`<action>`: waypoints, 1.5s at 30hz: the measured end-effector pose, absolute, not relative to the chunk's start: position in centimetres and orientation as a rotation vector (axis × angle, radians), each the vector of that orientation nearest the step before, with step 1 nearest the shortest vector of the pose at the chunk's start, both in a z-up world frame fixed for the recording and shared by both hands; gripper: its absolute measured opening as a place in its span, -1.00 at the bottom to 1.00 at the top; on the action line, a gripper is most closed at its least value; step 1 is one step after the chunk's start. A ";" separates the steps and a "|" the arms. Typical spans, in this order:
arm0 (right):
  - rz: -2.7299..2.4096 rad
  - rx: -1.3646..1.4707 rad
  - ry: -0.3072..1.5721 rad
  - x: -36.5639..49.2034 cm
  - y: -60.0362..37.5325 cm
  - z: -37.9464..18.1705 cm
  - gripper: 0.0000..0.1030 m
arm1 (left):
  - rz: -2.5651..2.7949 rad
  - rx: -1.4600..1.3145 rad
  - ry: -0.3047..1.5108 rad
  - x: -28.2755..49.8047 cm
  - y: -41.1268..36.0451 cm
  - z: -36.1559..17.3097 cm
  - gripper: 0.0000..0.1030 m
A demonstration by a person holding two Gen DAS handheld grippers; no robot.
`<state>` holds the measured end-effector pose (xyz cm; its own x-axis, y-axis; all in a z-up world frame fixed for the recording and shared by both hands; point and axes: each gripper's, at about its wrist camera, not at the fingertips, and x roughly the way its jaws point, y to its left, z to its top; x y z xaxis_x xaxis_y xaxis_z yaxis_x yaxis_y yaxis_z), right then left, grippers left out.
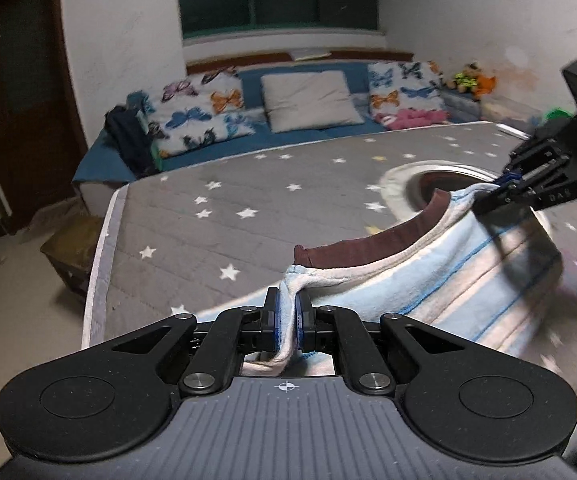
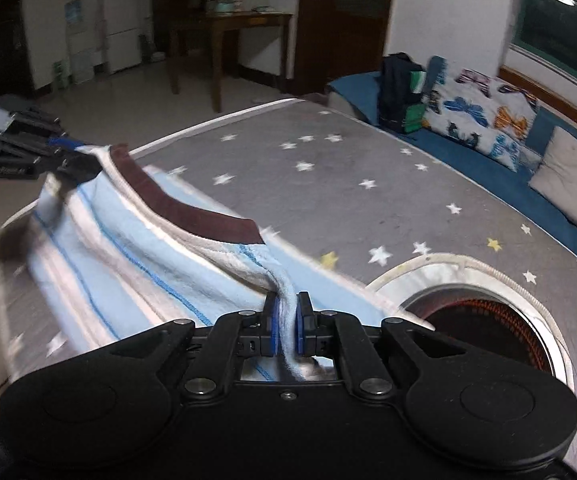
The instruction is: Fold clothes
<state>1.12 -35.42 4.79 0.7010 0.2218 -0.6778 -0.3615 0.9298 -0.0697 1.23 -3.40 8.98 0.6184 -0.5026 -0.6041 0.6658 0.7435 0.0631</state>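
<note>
A light blue and white striped garment (image 1: 440,276) with a dark maroon neckband (image 1: 368,246) hangs stretched between both grippers above a grey star-patterned mattress (image 1: 228,208). My left gripper (image 1: 287,312) is shut on one bunched shoulder edge of it. At the right of the left wrist view, my right gripper (image 1: 492,194) pinches the other end. In the right wrist view the right gripper (image 2: 287,320) is shut on the garment (image 2: 136,248), and the left gripper (image 2: 76,160) holds the far end at the left. The cloth is motion-blurred.
A round white-rimmed opening (image 2: 484,320) with a dark inside lies in the mattress near the right gripper. Butterfly pillows (image 1: 196,112) and a beige cushion (image 1: 312,100) rest on a blue bed beyond. A wooden table (image 2: 228,36) and a brown stool (image 1: 72,248) stand off the mattress.
</note>
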 end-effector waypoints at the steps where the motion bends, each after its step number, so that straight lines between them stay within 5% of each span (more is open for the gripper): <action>1: 0.312 -0.187 0.732 2.4 -35.7 4.2 -0.82 | -0.673 0.292 0.611 2.2 -3.8 8.6 -0.85; 13: 0.224 -0.069 0.796 7.5 -36.9 -1.7 -0.81 | -0.580 0.232 0.735 8.7 -5.6 3.6 -0.81; 15: 0.217 -0.065 0.793 7.5 -36.9 -2.1 -0.71 | -0.560 0.238 0.744 9.3 -5.7 2.9 -0.76; 19: 0.154 -0.063 0.754 7.3 -37.3 -1.4 -0.19 | -0.535 0.238 0.747 9.5 -5.8 2.5 -0.68; 26: 0.149 -0.062 0.664 5.9 -37.5 0.8 -0.18 | -0.499 0.205 0.692 8.7 -5.1 4.0 -0.41; 45: 0.198 0.015 0.741 7.9 -34.4 -1.7 -0.06 | -0.650 0.193 0.676 4.2 -6.3 4.6 -0.30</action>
<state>7.94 -34.37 -1.67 0.7202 0.1844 -0.6689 -0.1737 0.9813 0.0834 4.16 -6.25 4.57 0.5929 -0.4944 -0.6357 0.6154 0.7872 -0.0383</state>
